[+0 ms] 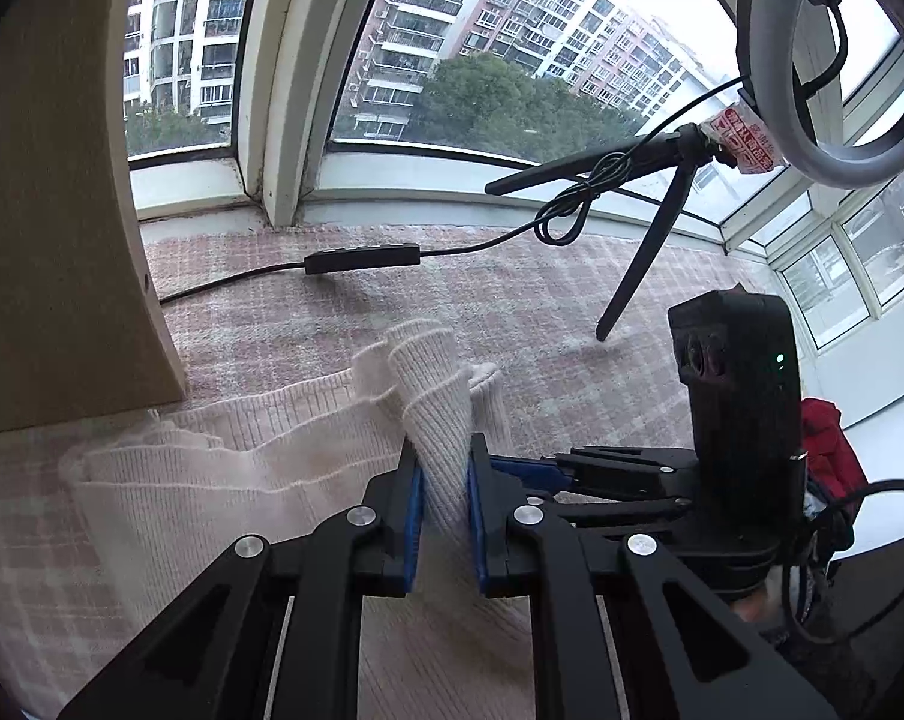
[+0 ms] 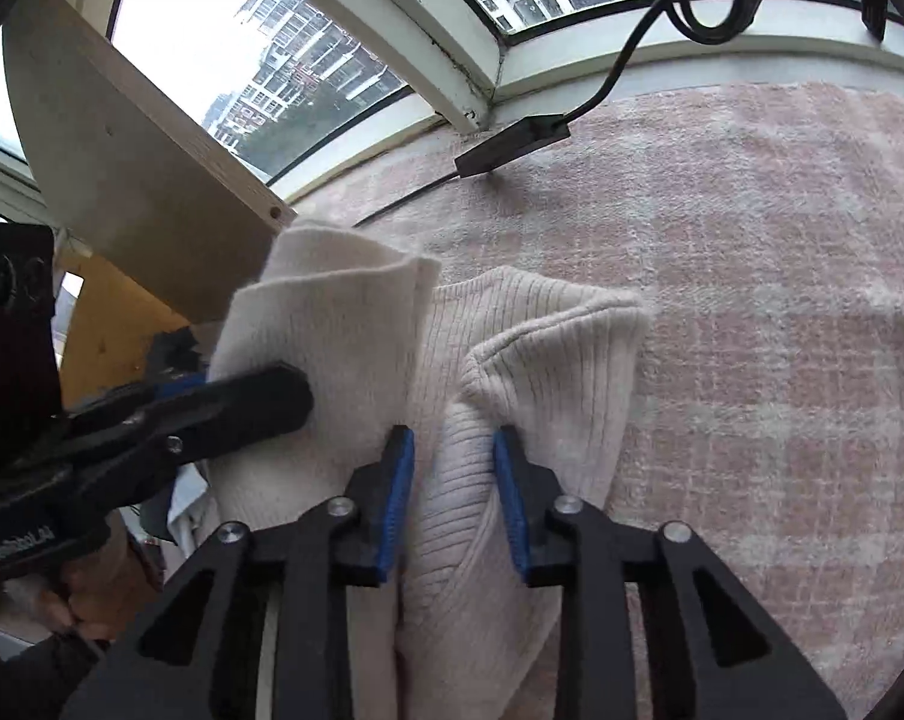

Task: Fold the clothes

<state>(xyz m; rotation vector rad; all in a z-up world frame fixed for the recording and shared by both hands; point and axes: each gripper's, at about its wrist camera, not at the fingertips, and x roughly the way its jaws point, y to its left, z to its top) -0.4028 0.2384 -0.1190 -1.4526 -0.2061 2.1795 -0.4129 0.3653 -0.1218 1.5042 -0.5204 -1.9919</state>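
Observation:
A cream ribbed knit sweater (image 1: 224, 468) lies bunched on a pink checked cloth (image 1: 511, 300). In the left wrist view my left gripper (image 1: 444, 480) is shut on an upright fold of the sweater, and the ribbed cloth rises between its blue pads. My right gripper (image 1: 547, 468) reaches in from the right, close beside it. In the right wrist view the right gripper (image 2: 453, 462) stands open around a ribbed fold of the sweater (image 2: 541, 348); the fold lies loosely between the blue pads. The left gripper (image 2: 272, 396) presses into the sweater's smooth part at the left.
A black tripod (image 1: 643, 222) with a ring light (image 1: 835, 78) stands at the back right, and its cable with an inline switch (image 1: 362, 258) runs across the cloth. A wooden board (image 1: 50, 192) stands at the left. Windows close off the far side. A hand (image 2: 80, 594) holds the left gripper.

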